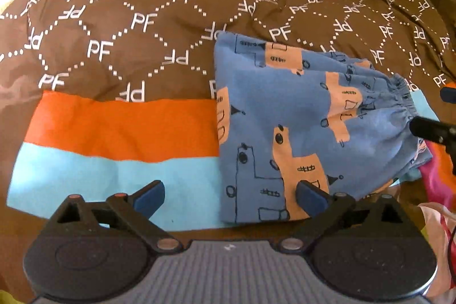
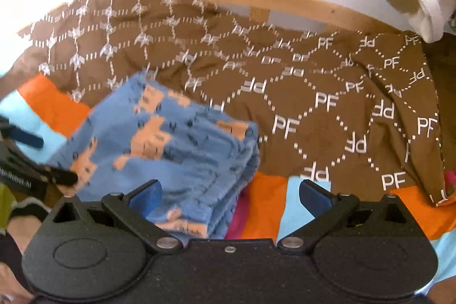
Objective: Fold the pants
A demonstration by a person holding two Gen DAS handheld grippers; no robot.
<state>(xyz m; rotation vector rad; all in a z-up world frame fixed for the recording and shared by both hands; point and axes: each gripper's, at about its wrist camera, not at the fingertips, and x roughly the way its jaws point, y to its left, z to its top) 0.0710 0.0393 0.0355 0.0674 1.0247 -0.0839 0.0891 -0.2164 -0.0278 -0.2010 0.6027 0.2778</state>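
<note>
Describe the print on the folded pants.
Blue pants with peach blocks and dark line drawings; clearest in the left wrist view.

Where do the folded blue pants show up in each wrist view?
Left wrist: blue pants right of centre, elastic waistband toward the right edge.
Right wrist: blue pants left of centre, just beyond the open right gripper.
Shared landmark: brown PF-printed cloth behind the pants.

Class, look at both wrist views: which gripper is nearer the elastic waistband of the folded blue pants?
Right. The right gripper hangs open over the waistband; the left gripper is open at the pants' opposite, folded end.
</note>
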